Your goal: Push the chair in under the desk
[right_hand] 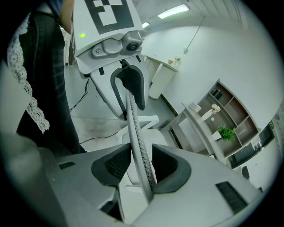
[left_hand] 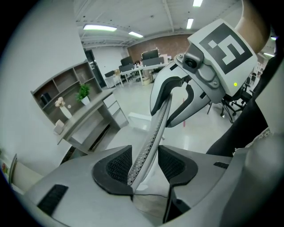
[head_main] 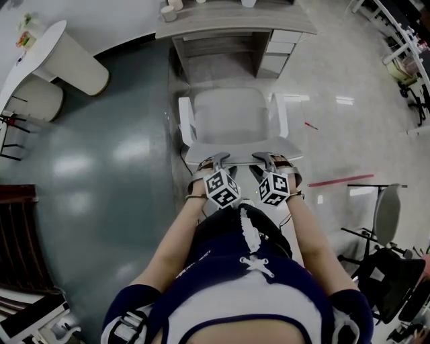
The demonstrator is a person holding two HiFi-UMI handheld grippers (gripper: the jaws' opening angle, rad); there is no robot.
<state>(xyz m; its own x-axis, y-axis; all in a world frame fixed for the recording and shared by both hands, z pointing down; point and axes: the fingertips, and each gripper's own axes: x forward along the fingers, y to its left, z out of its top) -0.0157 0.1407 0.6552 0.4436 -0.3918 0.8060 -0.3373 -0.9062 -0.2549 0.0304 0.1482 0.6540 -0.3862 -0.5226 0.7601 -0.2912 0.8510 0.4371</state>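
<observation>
A white office chair [head_main: 232, 114] stands on the floor in front of the grey desk [head_main: 235, 23], its seat facing the knee space. Both grippers sit side by side on the top edge of its mesh backrest [head_main: 242, 150]. My left gripper [head_main: 213, 161] straddles that edge. In the left gripper view the thin backrest [left_hand: 153, 128] runs between the pads of the left gripper [left_hand: 145, 166], lying against one pad with a gap to the other. My right gripper [head_main: 267, 160] does the same, with the backrest [right_hand: 135, 133] passing through the right gripper [right_hand: 142, 164] and leaning on one pad only.
A drawer unit [head_main: 279, 50] fills the right side under the desk. A round white table [head_main: 40, 47] stands at the far left. Dark chairs [head_main: 386, 215] crowd the right. A red strip [head_main: 339, 180] lies on the floor. Cups [head_main: 168, 12] sit on the desk.
</observation>
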